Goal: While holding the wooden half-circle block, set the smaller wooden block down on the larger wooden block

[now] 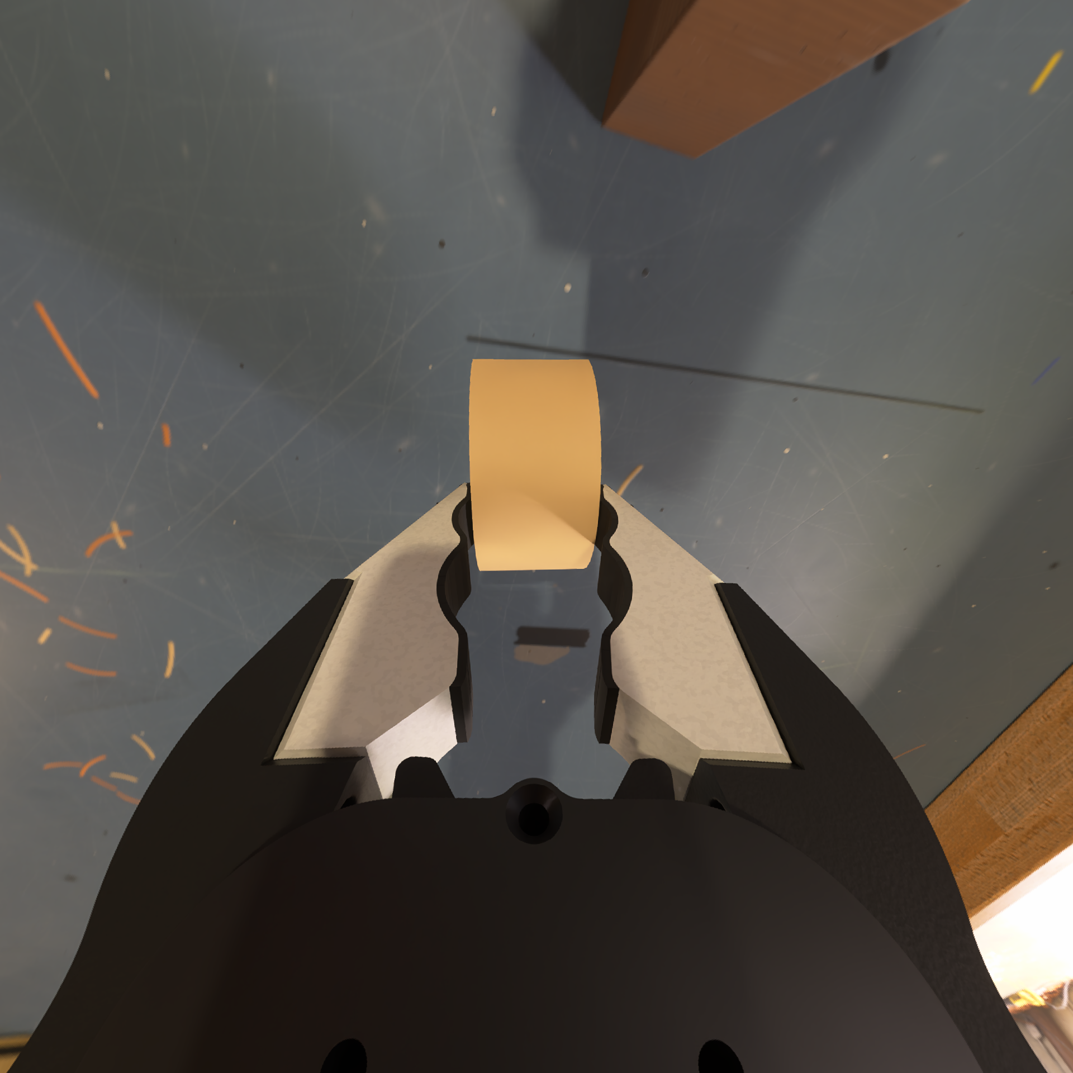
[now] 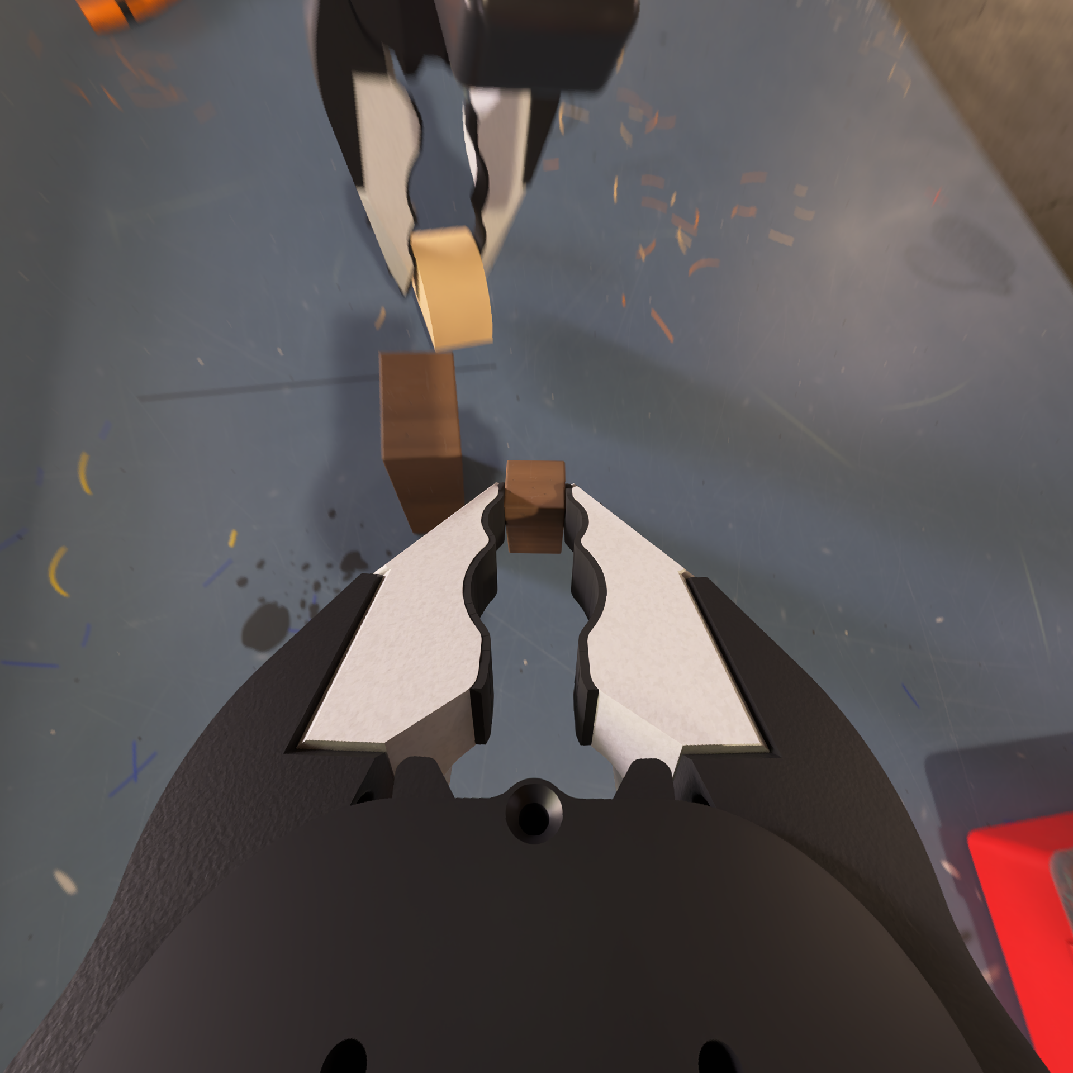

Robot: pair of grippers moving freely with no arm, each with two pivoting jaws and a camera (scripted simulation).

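Note:
My left gripper is shut on the pale wooden half-circle block and holds it above the blue-grey table. The larger brown wooden block shows at the top of the left wrist view. In the right wrist view my right gripper is shut on the smaller dark brown block, held above the table just right of the larger block. Farther off there, the left gripper holds the half-circle block above the far end of the larger block.
The table is scratched and paint-flecked. Its wooden edge shows at lower right in the left wrist view. A red object lies at the lower right and an orange object at the top left of the right wrist view.

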